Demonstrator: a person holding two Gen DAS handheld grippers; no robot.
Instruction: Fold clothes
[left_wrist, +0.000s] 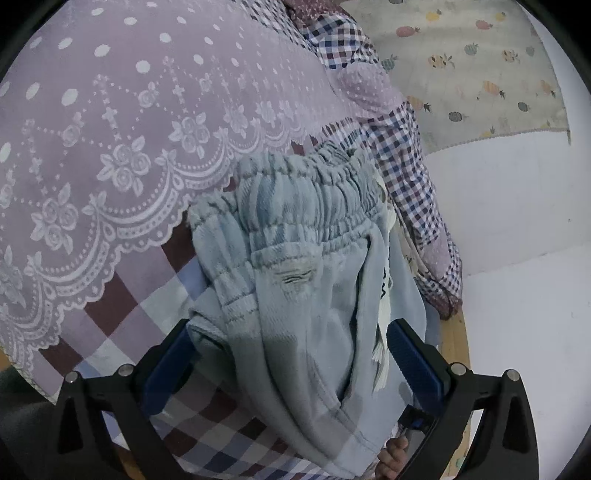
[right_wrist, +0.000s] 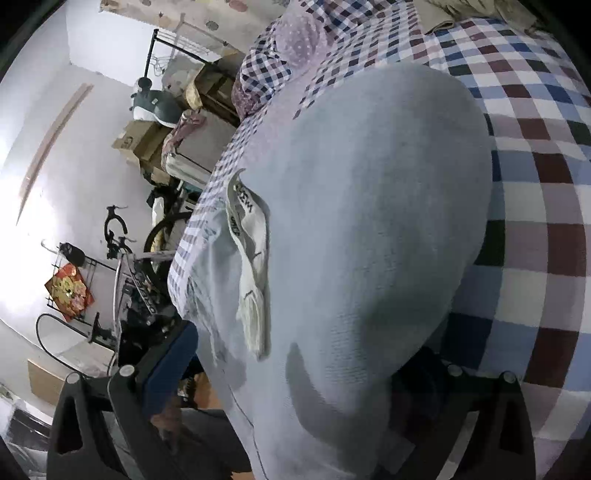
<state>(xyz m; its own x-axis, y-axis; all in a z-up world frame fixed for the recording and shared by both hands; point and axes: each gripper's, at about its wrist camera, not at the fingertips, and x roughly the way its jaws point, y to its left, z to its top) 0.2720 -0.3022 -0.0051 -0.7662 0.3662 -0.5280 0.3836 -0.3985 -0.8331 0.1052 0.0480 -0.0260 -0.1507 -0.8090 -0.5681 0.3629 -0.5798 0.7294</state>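
Your left gripper (left_wrist: 295, 365) and right gripper (right_wrist: 295, 380) stand with fingers wide, the soft, limp trousers (left_wrist: 314, 295) draped between. Pinch the thick waistband (left_wrist: 295, 199) at twelve o'clock.

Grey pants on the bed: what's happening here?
A person with two handheld grippers is folding light grey pants on a checked bedsheet. The left gripper straddles fabric below the elastic waistband. The right gripper has cloth draped over it, and its right finger is hidden.
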